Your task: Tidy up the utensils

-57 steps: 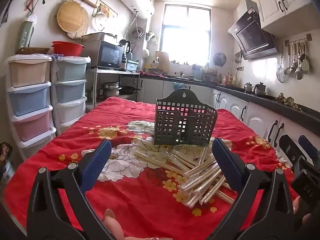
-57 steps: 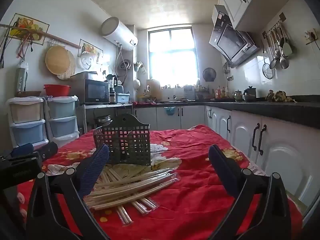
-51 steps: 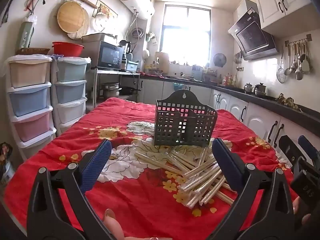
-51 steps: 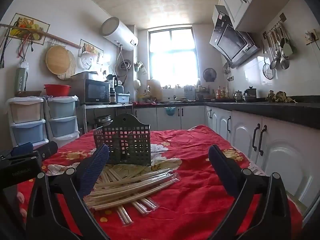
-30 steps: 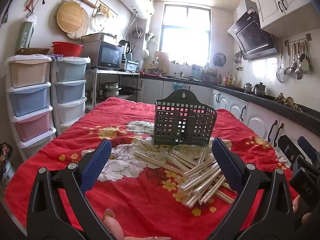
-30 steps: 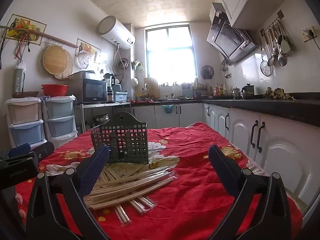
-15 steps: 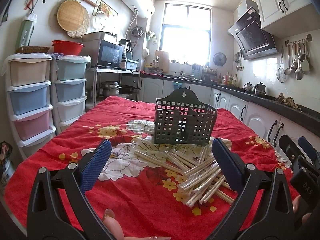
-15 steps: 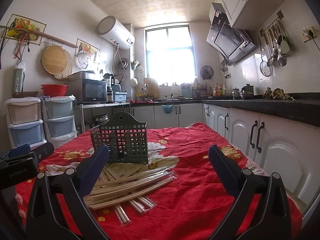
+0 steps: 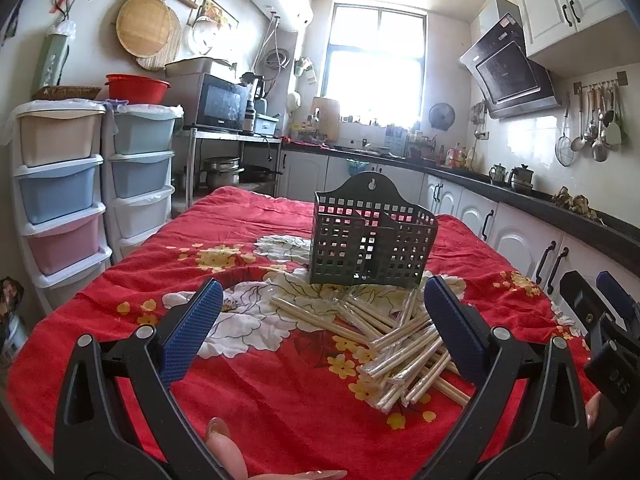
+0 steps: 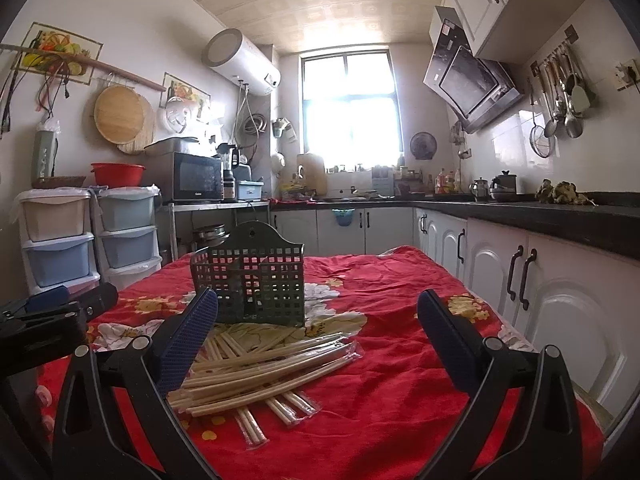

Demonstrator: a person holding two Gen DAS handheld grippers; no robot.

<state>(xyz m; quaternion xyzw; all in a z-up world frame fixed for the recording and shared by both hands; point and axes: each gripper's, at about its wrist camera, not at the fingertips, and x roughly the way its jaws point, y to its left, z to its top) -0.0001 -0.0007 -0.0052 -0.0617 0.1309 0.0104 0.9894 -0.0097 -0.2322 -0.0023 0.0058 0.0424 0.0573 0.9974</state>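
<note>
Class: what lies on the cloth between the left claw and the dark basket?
Wrapped chopsticks lie piled before the basket, beyond the open left claw; left wrist view.

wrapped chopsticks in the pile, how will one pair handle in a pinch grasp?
The wrapped chopsticks look thin and rigid, so probably stiff and light. The clear sleeves look glossy, so likely slippery against the fingers. They lie crisscrossed on the red tablecloth, so lifting one may drag neighbours.

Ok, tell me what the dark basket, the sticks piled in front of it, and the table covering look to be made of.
Basket: looks like moulded plastic, dark matte, with a uniform square grid and a hanging hole in its arched back.
Chopsticks: likely bamboo or pale wood, each pair in a clear glossy sleeve that catches the light.
Table covering: soft fabric, red with a printed flower pattern; it wrinkles and drapes over the edge.
</note>
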